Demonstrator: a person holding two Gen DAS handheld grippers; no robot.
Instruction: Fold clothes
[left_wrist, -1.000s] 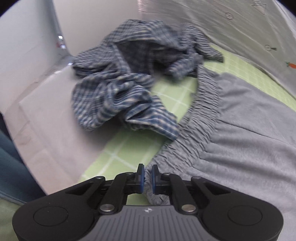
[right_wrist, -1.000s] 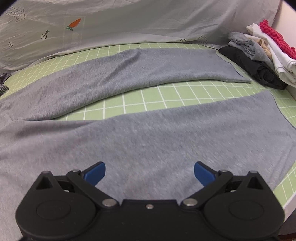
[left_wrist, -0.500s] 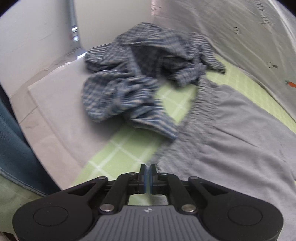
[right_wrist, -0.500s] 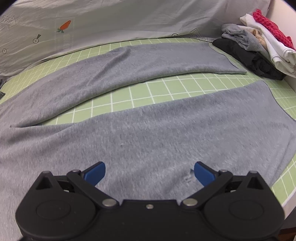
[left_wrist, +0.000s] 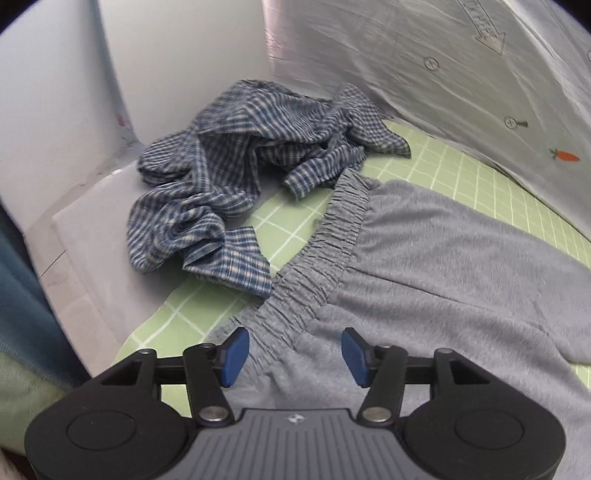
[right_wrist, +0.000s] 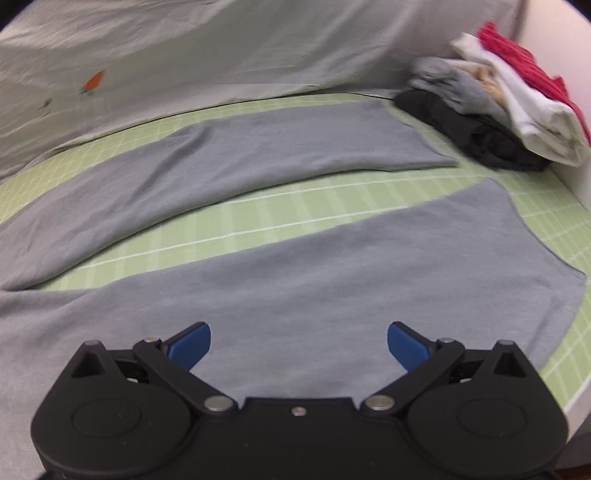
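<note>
- Right wrist view: the green grid mat (right_wrist: 280, 210) covers the work surface, with a pale printed sheet (right_wrist: 221, 55) rising along its far edge.
- The grey trousers (right_wrist: 295, 266) lie flat on the mat and take up most of it. The two legs run toward the right edge, a strip of bare mat between them. In the left wrist view the gathered elastic waistband (left_wrist: 314, 266) lies near the mat's left edge.
- A crumpled blue checked shirt (left_wrist: 236, 177) sits at the far left corner, partly on the mat and partly on the bare white surface (left_wrist: 85, 236) beside it. One of its corners touches or overlaps the waistband.
- A pile of folded clothes (right_wrist: 491, 110), in black, grey, white and red, rests at the far right corner, just beyond the end of the far leg.
- The left gripper (left_wrist: 293, 356) hangs over the near end of the waistband. Its blue pads (left_wrist: 234, 356) are spread apart with the grey cloth showing between them, and it clasps nothing.
- The right gripper (right_wrist: 298, 341) hangs over the near trouser leg by the near edge, jaws wide apart and empty. Its view is slightly blurred.
</note>
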